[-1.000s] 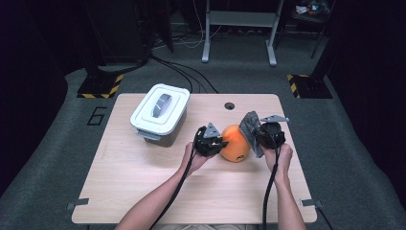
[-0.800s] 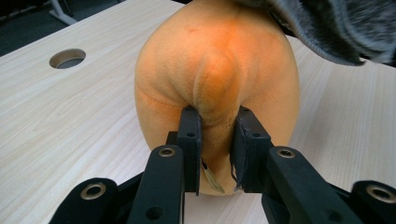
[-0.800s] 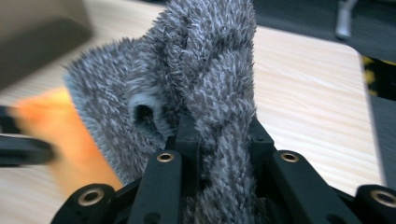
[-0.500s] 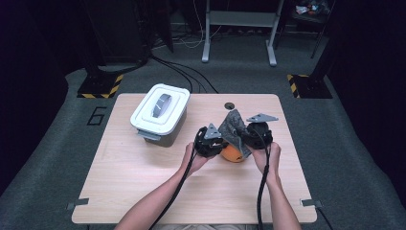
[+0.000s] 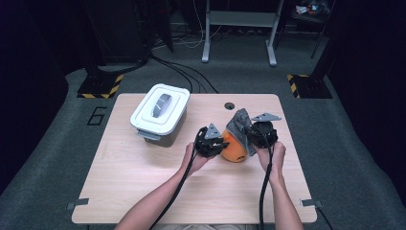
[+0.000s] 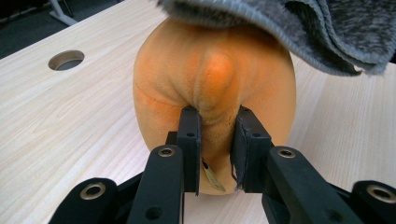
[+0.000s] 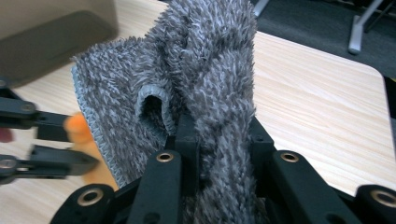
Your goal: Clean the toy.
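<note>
Shaggy grey cloth (image 7: 205,70); orange plush toy (image 6: 215,79).

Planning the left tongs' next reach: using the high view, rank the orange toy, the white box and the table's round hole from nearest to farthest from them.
1. Orange toy: pinched in the left tongs.
2. Round hole: behind, near the far edge.
3. White box: behind and to the left.

A plush toy (image 6: 212,79) in warm orange is seen, its pile shaded darker along the folds. A cloth (image 7: 205,70) of mottled grey is shown, flecked with lighter and darker fibres and edged in plain grey stitching. The desk (image 5: 143,182) is finished in pale wood grain. A white lid with a grey handle is carried by the box (image 5: 159,114), whose body is darker grey. Both hand-held grippers, left (image 6: 215,140) and right (image 7: 217,140), are black, with brass-coloured rivets.
</note>
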A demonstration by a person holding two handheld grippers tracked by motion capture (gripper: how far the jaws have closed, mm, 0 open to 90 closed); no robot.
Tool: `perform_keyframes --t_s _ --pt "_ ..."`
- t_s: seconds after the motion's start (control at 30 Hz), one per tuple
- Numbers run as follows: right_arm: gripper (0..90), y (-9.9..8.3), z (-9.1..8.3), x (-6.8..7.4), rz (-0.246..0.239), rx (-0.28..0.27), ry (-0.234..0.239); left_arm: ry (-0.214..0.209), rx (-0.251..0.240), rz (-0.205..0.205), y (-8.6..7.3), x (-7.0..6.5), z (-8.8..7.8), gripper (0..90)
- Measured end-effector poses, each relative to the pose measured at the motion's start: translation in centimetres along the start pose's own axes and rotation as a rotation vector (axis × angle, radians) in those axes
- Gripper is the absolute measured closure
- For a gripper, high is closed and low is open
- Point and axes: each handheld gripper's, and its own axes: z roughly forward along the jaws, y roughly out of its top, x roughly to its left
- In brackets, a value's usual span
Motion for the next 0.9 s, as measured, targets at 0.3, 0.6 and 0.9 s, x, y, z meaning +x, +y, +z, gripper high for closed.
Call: perform_keyframes --t_s 0.3,0.6,0.9 --pt "72.8 -1.1 0.8 -2.1 0.059 0.035 -0.047 0.001 -0.005 -0.012 -0.3 0.3 -0.2 74.6" --pt "73.0 -1.5 1.3 -2.0 0.071 0.044 -0.033 0.025 0.016 0.027 0.0 0.2 -0.1 58.4" --pt "73.2 -1.8 1.5 -1.9 0.069 0.045 -0.031 0.046 0.007 0.017 0.1 0.1 0.5 68.7"
